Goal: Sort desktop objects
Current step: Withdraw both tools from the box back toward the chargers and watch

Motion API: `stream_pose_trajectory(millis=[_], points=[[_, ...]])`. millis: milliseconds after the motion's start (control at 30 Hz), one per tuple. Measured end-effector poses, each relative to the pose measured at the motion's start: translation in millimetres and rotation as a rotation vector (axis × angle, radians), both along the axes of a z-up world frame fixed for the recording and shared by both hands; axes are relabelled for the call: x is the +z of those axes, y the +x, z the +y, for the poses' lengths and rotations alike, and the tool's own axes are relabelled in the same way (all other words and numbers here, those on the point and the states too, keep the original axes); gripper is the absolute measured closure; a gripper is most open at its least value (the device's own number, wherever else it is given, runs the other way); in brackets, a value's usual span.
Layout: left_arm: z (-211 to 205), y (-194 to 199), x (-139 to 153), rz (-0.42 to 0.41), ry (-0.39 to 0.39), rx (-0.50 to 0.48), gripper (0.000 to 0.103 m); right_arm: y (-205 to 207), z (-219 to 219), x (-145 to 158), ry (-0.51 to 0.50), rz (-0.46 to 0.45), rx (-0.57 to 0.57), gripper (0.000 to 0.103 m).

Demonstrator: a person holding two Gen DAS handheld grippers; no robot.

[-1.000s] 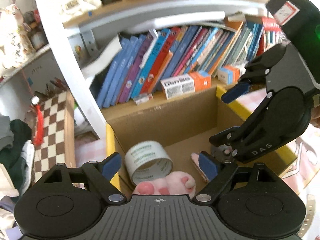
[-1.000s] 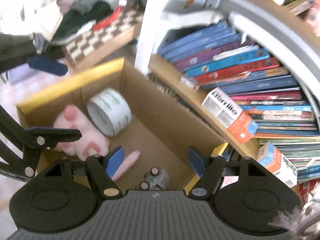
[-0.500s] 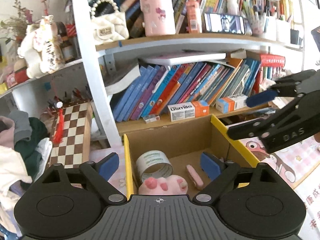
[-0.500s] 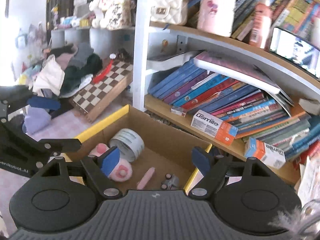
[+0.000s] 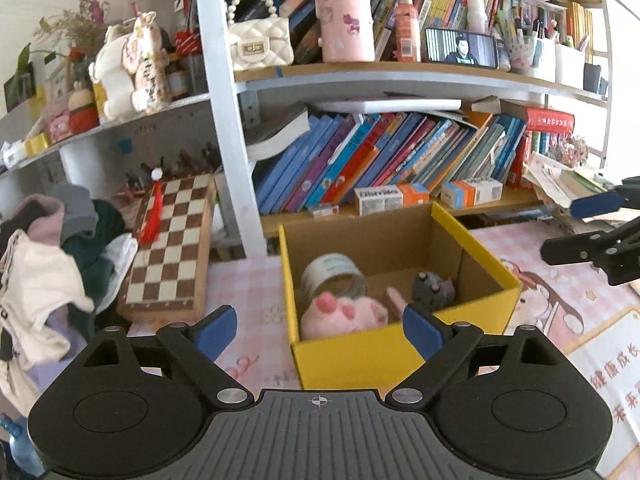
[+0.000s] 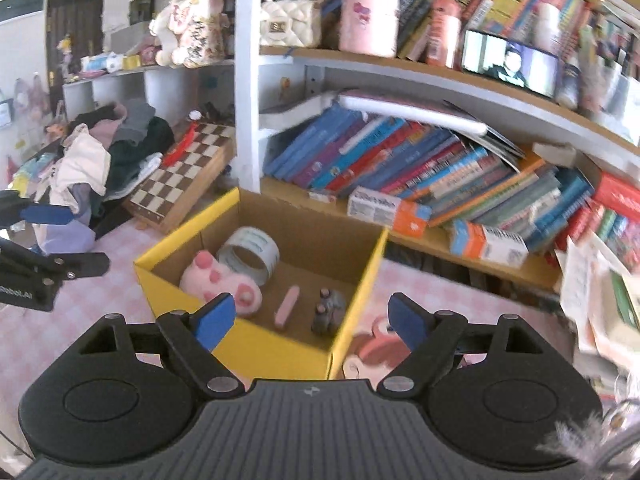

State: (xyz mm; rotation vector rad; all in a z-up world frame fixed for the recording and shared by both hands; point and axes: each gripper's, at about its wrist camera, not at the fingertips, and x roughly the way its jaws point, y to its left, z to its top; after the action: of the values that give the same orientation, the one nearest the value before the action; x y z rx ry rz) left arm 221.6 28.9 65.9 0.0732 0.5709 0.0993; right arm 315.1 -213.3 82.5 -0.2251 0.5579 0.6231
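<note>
Centrally placed on the pink-patterned desk, close to its back edge under the bookshelf: an open yellow cardboard box. Inside, along the left wall, a roll of tape standing on edge, touching a pink plush paw in the near left corner. Beside the paw, lying flat on the box floor, a small pink stick-shaped item. Further right, a small grey toy, details too blurred to tell.

Nearest the camera, the left gripper, held wide apart with nothing between the blue pads, hovering before the box's front wall. Seen from the other side, the right gripper, jaws opening and likewise empty, above the box's right front corner.

Left of the box, leaning at the desk's back edge, a wooden chessboard; beyond it, a heap of clothes.
</note>
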Motion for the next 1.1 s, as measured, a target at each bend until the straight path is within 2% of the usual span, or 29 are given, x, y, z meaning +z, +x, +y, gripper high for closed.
stream_pose_trajectory(millis=[233,700,1100], points=[[2.2,-23.3,-8.9,0.022,-0.018,-0.005,0.011,-30.4,-13.5,-14.8,0.034,0.078,-0.075,0.019],[2.8,-58.4,-28.1,0.057,-0.036,0.016,0.011,-90.7,-14.5,-34.4,-0.015,0.057,-0.160,0.014],[4.3,-86.1,-54.2,0.126,-0.069,0.009,0.011,-127.8,-8.8,-71.3,-0.082,0.082,-0.208,0.013]])
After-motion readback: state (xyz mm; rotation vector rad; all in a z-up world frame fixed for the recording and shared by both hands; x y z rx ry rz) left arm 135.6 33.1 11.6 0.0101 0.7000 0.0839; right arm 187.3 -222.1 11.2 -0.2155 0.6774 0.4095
